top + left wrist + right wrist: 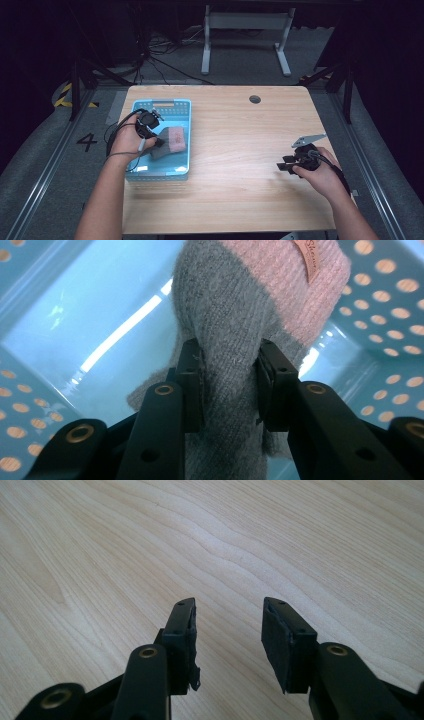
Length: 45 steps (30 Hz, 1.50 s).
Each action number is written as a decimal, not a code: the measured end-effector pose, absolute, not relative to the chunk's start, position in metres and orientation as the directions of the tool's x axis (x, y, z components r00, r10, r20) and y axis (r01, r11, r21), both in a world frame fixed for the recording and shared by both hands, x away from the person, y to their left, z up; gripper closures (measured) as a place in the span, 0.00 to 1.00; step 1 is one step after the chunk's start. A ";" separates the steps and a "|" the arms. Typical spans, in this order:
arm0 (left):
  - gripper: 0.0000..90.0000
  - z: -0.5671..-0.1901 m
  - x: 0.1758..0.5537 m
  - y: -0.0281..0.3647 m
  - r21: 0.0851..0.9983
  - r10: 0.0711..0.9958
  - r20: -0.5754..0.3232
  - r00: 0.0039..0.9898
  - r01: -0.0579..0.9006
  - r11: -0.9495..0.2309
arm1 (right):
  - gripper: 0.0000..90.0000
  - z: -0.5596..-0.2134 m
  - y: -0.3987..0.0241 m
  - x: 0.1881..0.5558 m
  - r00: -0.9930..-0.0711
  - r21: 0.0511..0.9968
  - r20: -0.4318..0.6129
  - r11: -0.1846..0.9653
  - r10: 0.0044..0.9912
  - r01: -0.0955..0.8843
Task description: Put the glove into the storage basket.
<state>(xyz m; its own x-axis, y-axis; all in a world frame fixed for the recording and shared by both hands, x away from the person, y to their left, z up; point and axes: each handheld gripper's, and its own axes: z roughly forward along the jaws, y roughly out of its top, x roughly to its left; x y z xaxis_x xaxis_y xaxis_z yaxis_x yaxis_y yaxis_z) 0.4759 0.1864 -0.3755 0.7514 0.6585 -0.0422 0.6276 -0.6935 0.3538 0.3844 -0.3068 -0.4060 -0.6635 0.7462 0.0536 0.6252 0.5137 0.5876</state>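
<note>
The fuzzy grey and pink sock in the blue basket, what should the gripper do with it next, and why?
Probably open the jaws and let go. The left gripper pinches the grey and pink knitted sock by its grey part, and the sock already hangs low inside the blue plastic basket with holes, close to its floor. The right gripper waits open over the wooden table.

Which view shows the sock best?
Left gripper view: the sock sits close up, its grey knit pinched between the left gripper pads, pink end and label beyond. The high view shows it small, inside the blue basket. The right gripper view looks at bare table.
</note>
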 end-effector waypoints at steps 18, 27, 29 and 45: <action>0.72 -0.399 0.486 0.184 0.316 0.620 -0.039 0.783 0.599 -0.736 | 0.64 -0.407 -0.307 0.384 -0.664 0.590 0.056 0.512 0.746 0.625; 0.43 -0.400 0.486 0.186 0.384 0.610 0.058 0.791 0.546 -0.745 | 0.63 -0.405 -0.308 0.383 -0.664 0.596 0.055 0.509 0.745 0.621; 0.43 -0.395 0.484 0.188 0.406 0.627 0.064 0.777 0.554 -0.727 | 0.63 -0.405 -0.308 0.383 -0.665 0.596 0.055 0.510 0.745 0.620; 0.40 -0.332 0.414 0.156 0.617 0.620 -0.024 0.784 0.500 -0.608 | 0.62 -0.405 -0.304 0.384 -0.673 0.599 0.050 0.517 0.738 0.611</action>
<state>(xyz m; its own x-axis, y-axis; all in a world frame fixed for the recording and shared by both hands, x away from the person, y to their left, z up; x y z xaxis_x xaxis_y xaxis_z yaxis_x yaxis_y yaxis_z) 0.4144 0.1560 -0.3325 0.7841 0.6202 -0.0240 0.4999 -0.6080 0.6168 0.3844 -0.3041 -0.4050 -0.6734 0.7376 0.0499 0.6111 0.5173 0.5991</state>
